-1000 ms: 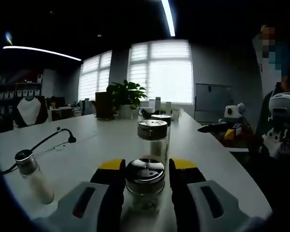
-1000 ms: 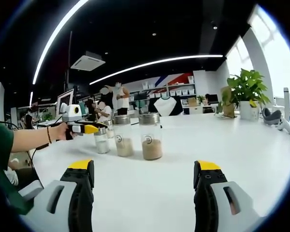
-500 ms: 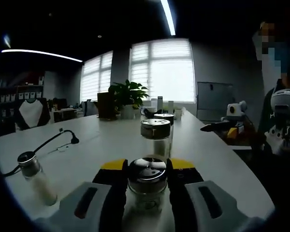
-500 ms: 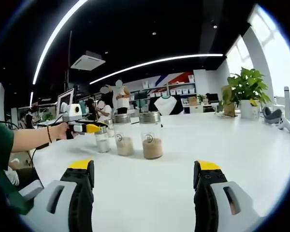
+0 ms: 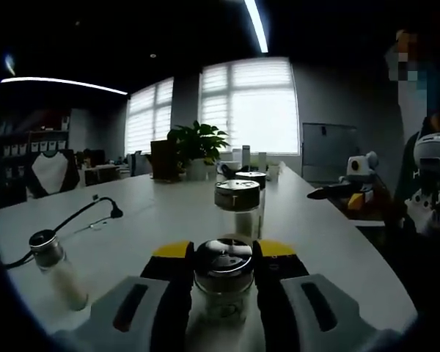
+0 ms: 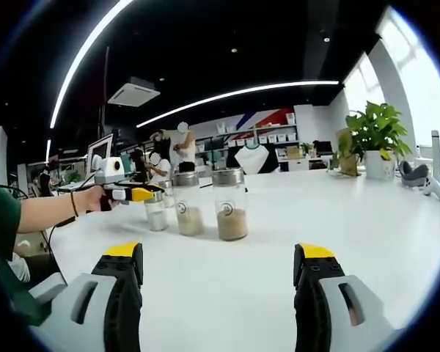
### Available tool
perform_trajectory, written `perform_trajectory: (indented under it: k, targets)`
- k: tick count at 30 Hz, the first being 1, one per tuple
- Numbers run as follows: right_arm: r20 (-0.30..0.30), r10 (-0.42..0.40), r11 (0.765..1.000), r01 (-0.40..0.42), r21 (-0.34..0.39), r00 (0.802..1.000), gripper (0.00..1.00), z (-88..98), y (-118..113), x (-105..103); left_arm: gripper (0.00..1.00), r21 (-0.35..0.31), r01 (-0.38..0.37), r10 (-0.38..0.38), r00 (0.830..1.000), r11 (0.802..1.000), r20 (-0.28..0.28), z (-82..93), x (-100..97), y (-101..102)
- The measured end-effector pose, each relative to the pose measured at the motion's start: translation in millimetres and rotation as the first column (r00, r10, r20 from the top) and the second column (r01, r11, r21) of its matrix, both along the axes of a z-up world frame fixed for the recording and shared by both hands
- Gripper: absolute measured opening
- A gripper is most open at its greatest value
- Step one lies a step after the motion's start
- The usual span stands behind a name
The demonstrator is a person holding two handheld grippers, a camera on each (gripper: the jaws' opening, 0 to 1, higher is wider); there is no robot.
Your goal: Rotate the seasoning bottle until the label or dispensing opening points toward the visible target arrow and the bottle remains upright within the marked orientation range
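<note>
A glass seasoning bottle (image 5: pixel 222 275) with a shiny metal lid stands upright on the white table (image 5: pixel 154 220), right in front of the left gripper view's camera. My left gripper (image 5: pixel 221 253) is shut on it, one yellow-tipped jaw pressing each side. In the right gripper view the same bottle (image 6: pixel 155 212) is the leftmost of three, with my left gripper (image 6: pixel 147 195) held to it by a hand (image 6: pixel 95 199). My right gripper (image 6: pixel 220 255) hovers low over the table (image 6: pixel 279 293), open and holding nothing, well short of the bottles.
Two taller jars (image 6: pixel 231 205) (image 6: pixel 187 206) with brown contents stand beside the held bottle. A small shaker (image 5: pixel 55 268) and a black cable (image 5: pixel 81 213) lie to the left. A potted plant (image 5: pixel 198 143) stands at the table's far end. A person's sleeve (image 6: pixel 0 213) is at the left.
My left gripper's jaws have drawn in from a small gap to touching the bottle's sides. The left gripper view has shifted slightly. My right gripper stays open and still.
</note>
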State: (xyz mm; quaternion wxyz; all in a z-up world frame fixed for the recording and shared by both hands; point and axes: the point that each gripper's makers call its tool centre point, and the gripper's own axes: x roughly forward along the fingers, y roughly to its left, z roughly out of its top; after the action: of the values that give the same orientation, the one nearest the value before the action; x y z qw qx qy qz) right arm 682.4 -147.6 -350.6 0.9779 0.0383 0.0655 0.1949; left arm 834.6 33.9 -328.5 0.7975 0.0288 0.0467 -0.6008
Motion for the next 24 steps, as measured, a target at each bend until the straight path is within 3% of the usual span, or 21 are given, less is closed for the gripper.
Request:
perform_trajectory:
  k: [24]
  targets:
    - [-0.011, 0.004, 1.0, -0.004, 0.0, 1.0, 0.86, -2.9, 1.0, -0.9, 0.33, 0.005, -0.104, 0.104, 0.995, 0.995, 0.005, 0.9, 3.8, 1.8]
